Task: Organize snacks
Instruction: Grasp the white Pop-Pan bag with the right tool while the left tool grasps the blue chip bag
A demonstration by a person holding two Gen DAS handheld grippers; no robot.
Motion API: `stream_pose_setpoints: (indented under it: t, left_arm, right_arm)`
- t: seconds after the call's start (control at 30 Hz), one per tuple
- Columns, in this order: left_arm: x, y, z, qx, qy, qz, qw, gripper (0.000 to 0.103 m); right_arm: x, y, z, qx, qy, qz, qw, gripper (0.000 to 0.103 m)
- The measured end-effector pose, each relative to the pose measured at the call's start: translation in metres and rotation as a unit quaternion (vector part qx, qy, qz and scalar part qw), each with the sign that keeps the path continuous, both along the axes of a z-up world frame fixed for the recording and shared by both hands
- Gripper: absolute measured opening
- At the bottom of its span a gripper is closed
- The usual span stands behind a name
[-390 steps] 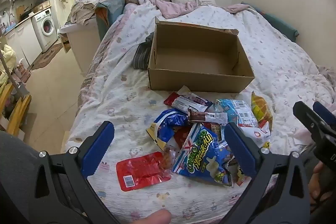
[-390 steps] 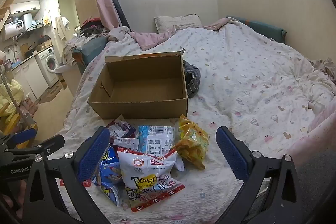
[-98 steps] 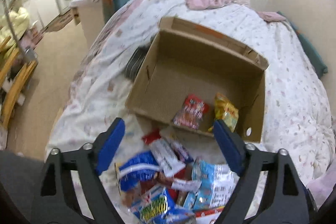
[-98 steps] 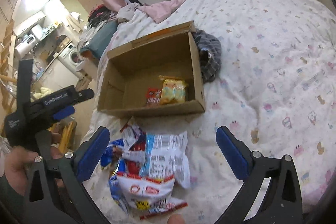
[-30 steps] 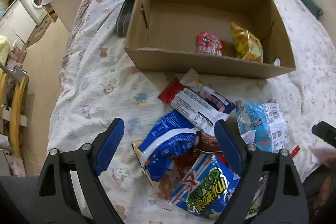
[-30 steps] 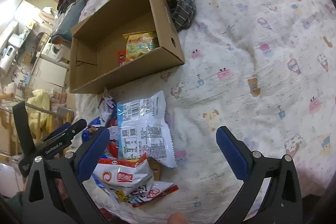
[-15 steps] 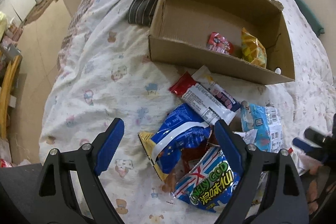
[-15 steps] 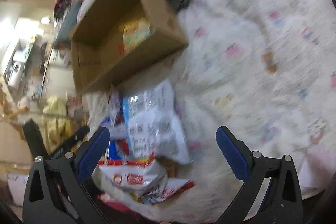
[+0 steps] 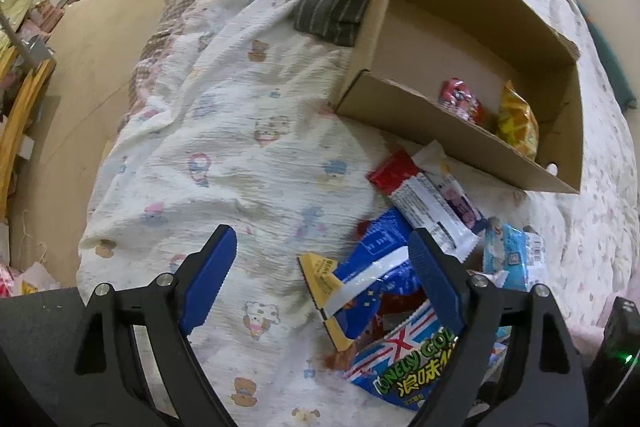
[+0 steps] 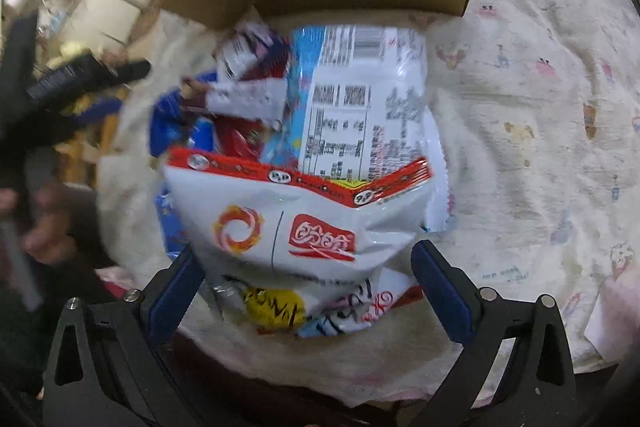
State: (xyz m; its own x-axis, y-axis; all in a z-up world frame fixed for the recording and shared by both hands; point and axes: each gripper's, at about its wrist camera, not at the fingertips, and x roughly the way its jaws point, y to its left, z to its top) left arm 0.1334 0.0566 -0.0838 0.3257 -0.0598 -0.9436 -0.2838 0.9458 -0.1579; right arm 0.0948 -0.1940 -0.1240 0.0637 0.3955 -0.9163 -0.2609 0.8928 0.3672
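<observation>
Snacks are still lying mostly in a heap on the bed (image 9: 224, 131), just in front of the cardboard box (image 9: 444, 131), which is holding only a red packet (image 9: 460, 99) and a yellow bag (image 9: 516, 119) so far. Compared with a second ago, both claws are now sitting much nearer the heap. The right claw (image 10: 304, 275) is dropping in over the white bag with the red band (image 10: 296, 219), which a moment earlier was lying well ahead of it; now the bag is filling the gap between the blue fingers, though the pads are not yet pressing it, so that claw is standing apart and empty. The right wrist view is smeared, so exact contact is hard to judge. The left claw (image 9: 320, 275) is also standing wide and empty, drifting sideways so that the blue and yellow packet (image 9: 360, 279) is now lying between its fingers, with the blue rice-cracker bag (image 9: 412, 367) just beside it. To my eye this is reading as a third and fourth pick beginning, with most of the sorting remaining.
</observation>
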Motion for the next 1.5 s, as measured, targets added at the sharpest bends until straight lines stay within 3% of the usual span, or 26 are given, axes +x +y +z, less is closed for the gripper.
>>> stream_pose_setpoints:
  t: [0.03,0.1,0.13,0.17,0.3,0.5,0.63,0.93,0.97,1.03,1.23,1.27,1.3,1.33,1.5]
  left_arm:
    - [0.0,0.001,-0.003,0.0,0.004,0.003,1.0,0.086]
    - [0.001,0.003,-0.007,-0.001,0.01,0.007,0.9999,0.086]
    - [0.001,0.003,-0.009,-0.004,0.015,0.007,0.9999,0.085]
    - [0.002,0.002,-0.012,-0.003,0.018,0.004,0.9998,0.085]
    - [0.003,-0.006,-0.024,0.035,0.046,-0.025,0.998,0.086]
    - [0.0,-0.012,-0.026,0.036,0.044,-0.042,0.9975,0.086]
    - [-0.004,-0.021,-0.021,0.036,0.035,-0.066,0.9966,0.086]
    - [-0.006,-0.048,-0.032,0.043,0.042,-0.13,0.9897,0.085]
    - [-0.004,-0.049,-0.032,0.047,0.036,-0.128,0.9899,0.083]
    - [0.002,-0.051,-0.033,0.061,0.026,-0.132,0.989,0.067]
    - [0.002,-0.05,-0.055,0.05,0.075,-0.136,0.9866,0.064]
    - [0.002,-0.047,-0.056,0.049,0.077,-0.133,0.9869,0.06]
    - [0.002,-0.046,-0.056,0.048,0.077,-0.131,0.9872,0.035]
    - [0.003,-0.044,-0.055,0.052,0.079,-0.131,0.9869,0.028]
    - [0.002,-0.028,-0.036,0.063,0.046,-0.106,0.9913,0.025]
  right_arm:
    - [0.0,0.002,-0.002,0.0,-0.001,0.0,1.0,0.099]
    - [0.002,-0.001,0.0,0.025,-0.003,-0.008,1.0,0.083]
    - [0.003,-0.002,0.002,0.032,-0.007,-0.012,0.999,0.081]
    - [0.003,-0.006,0.007,0.038,-0.015,-0.016,0.999,0.072]
    - [0.005,-0.023,0.025,0.102,-0.031,-0.03,0.994,0.064]
    - [0.009,-0.053,0.057,0.146,-0.11,-0.089,0.979,0.064]
    - [0.012,-0.07,0.062,0.16,-0.121,-0.123,0.972,0.064]
    - [0.014,-0.077,0.066,0.156,-0.12,-0.134,0.971,0.064]
    - [0.014,-0.078,0.066,0.155,-0.12,-0.132,0.972,0.064]
    - [0.014,-0.077,0.067,0.149,-0.122,-0.131,0.972,0.064]
    - [0.014,-0.079,0.067,0.145,-0.12,-0.136,0.973,0.064]
    - [0.014,-0.08,0.067,0.145,-0.119,-0.137,0.973,0.064]
    - [0.014,-0.08,0.067,0.146,-0.118,-0.136,0.973,0.064]
    - [0.013,-0.079,0.066,0.147,-0.118,-0.134,0.973,0.064]
    - [0.012,-0.077,0.069,0.147,-0.129,-0.128,0.972,0.064]
